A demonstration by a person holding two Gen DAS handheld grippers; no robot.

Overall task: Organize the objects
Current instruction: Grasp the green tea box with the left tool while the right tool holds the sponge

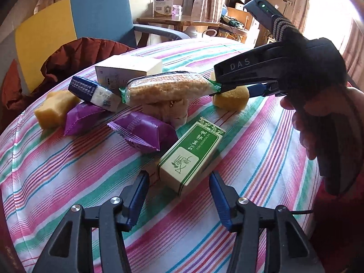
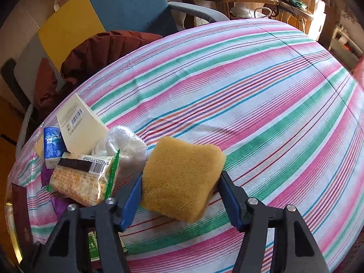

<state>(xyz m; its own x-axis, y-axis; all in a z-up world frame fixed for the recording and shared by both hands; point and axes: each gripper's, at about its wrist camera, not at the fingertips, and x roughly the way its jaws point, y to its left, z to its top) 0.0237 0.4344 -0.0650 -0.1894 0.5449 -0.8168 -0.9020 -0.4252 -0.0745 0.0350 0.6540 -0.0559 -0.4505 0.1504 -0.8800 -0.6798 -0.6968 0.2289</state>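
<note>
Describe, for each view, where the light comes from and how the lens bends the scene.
Left wrist view: the window at upper right is blown out white, the glare washing over the curtain; black corners frame the picture. Right wrist view: even daylight, the sponge casts a soft shadow, and the tablecloth stripes bulge into curves from the fisheye lens.

Yellow sponge (image 2: 183,177) – squarish, porous – pinched on the striped cloth (image 2: 250,95).

Rough porous sponge (image 2: 182,177), striped cloth (image 2: 261,95)

Both wrist views look low across the striped tablecloth (image 1: 250,136), sharing the sponge (image 2: 182,177).
</note>
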